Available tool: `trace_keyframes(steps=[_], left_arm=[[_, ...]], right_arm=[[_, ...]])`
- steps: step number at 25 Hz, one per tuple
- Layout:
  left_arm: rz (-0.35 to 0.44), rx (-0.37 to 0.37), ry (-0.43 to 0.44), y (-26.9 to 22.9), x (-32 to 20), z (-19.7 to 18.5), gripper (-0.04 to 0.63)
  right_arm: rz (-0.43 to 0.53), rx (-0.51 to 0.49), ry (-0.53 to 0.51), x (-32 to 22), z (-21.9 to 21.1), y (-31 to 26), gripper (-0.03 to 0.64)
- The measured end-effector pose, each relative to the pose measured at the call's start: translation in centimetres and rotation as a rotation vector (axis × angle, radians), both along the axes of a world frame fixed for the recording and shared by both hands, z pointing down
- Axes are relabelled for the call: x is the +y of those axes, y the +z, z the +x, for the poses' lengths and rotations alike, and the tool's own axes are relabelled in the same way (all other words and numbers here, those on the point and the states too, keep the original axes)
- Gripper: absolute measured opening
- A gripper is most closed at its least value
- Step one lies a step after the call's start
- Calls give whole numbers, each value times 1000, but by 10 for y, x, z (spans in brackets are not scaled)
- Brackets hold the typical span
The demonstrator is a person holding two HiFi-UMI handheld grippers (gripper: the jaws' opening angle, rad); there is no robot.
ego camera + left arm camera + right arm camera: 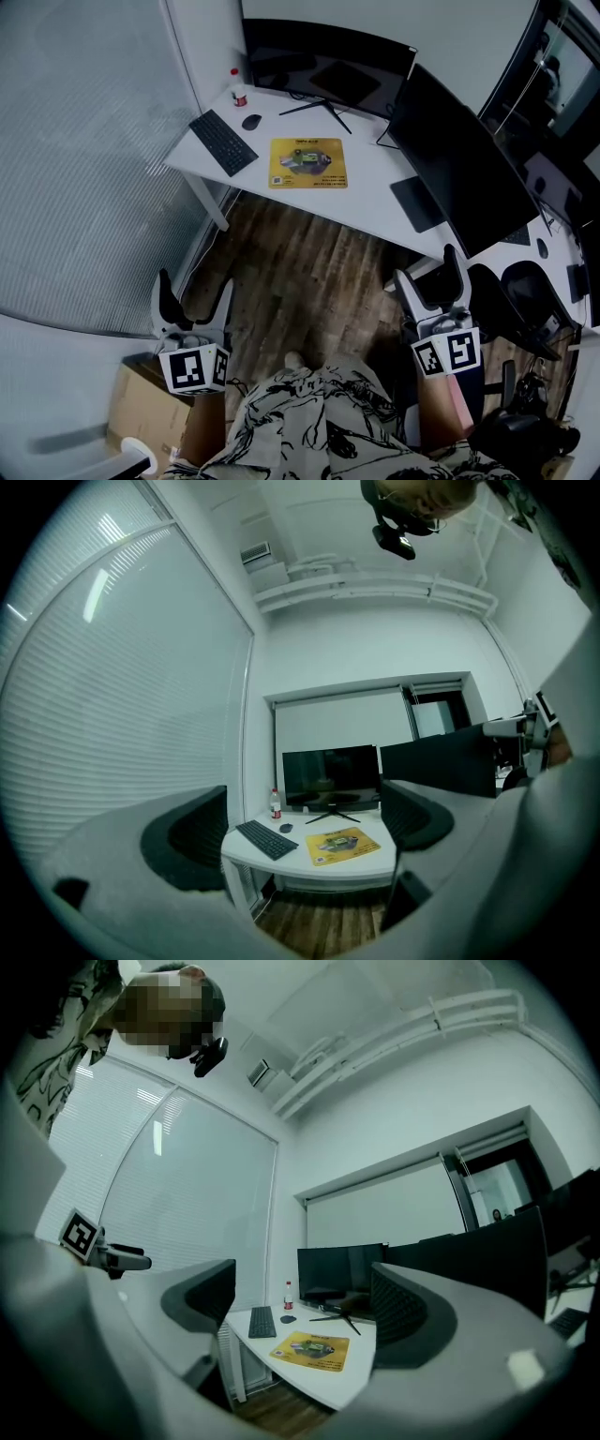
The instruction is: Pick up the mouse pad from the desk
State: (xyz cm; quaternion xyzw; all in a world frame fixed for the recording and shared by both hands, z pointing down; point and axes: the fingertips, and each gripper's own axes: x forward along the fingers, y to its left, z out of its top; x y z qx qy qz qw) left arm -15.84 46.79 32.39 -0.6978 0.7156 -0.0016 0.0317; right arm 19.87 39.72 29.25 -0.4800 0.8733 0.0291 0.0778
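A yellow mouse pad [308, 163] lies flat on the white desk [375, 202], in front of the monitor. It also shows small and far off in the left gripper view as the mouse pad [343, 844] and in the right gripper view as the mouse pad [310, 1351]. My left gripper [194, 297] is open over the wooden floor, well short of the desk, with nothing between its jaws. My right gripper [428, 277] is open too, near the desk's front corner, also empty. Both point level toward the desk.
A black keyboard [223, 142], a dark mouse [251, 122] and a red-capped bottle [239, 95] sit at the desk's left end. A monitor [328, 67] stands behind the pad; a larger dark screen [464, 164] stands to the right. A cardboard box [150, 412] is by my left side.
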Motion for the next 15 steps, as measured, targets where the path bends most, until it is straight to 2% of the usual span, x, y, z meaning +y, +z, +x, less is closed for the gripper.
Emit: trace_keyframes(steps=[5,11,15], left_arm=[[4,32,3,7,-10,-3,500],[-34,17,8,19,-31,0,503],[-41,20,-6,20,-54,-1,503]], right_arm=[[-17,-1,16,-4,2,5,443],[-48,47,27,-25,3,17,445],[-62,27,16,-53,2,20,445]])
